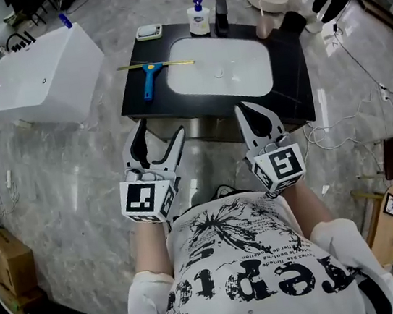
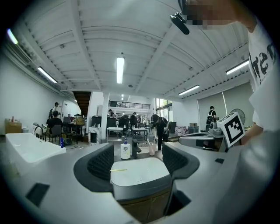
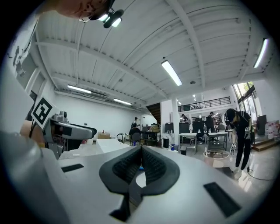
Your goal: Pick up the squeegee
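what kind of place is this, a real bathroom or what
Probably an open workshop or lab with a mock bathroom: the sink counter stands alone, a loose white tub sits beside it, and desks with people fill the hall under strip lights.

Left tongs (image 2: 139,161): jaws stand wide apart, dark ribbed pads facing each other, nothing held between them. Beyond the gap lies a white basin (image 2: 140,176). A thin yellow strip, the squeegee (image 2: 118,169), lies by the basin's left rim. Behind the basin stand a soap bottle (image 2: 125,150), a black tap (image 2: 134,148) and a pale cup (image 2: 152,150), close together. A white tub (image 2: 26,148) sits at far left. A marker cube (image 2: 231,127) shows at right, beside a white printed shirt (image 2: 262,96).
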A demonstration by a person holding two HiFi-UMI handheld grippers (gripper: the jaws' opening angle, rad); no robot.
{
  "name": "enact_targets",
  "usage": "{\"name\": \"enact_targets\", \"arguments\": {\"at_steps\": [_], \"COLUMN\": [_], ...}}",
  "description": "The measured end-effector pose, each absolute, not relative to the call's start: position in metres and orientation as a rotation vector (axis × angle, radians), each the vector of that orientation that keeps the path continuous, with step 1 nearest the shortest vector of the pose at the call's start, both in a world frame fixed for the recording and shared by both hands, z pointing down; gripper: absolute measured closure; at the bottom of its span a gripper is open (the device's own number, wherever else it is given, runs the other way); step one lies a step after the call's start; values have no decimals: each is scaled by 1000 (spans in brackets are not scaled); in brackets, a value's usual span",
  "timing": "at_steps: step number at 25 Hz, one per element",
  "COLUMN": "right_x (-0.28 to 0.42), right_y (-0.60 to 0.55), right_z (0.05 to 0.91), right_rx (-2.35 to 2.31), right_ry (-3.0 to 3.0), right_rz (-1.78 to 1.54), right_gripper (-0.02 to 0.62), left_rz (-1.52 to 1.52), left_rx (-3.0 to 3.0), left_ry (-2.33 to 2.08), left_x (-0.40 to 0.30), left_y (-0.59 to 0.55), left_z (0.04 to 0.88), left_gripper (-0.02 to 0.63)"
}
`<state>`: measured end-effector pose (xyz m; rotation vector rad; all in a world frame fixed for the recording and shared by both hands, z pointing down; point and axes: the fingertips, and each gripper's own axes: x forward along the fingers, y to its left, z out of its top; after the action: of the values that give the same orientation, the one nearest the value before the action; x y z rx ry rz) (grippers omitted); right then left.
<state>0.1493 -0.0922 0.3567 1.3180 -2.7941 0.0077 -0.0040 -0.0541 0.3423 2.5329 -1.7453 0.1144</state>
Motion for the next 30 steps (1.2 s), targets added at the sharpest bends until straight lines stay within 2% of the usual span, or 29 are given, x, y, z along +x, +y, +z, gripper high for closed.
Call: {"name": "enact_targets", "arguments": {"at_steps": [8,30], "right_x": [143,4], "right_y": [-172,-389], "right_z": [388,495], "right_rx": [1251,1301], "right_ry": [-2770,-2478], "right_rz": [116,249], "right_gripper": [583,583], "left_rz": [293,729], "left_rx": [2390,2051], "left_ry": [-1756,-1411], "left_x": [-18,-161], "left_y": [-136,-389], "left_z": [395,605], "left_gripper": [270,270]}}
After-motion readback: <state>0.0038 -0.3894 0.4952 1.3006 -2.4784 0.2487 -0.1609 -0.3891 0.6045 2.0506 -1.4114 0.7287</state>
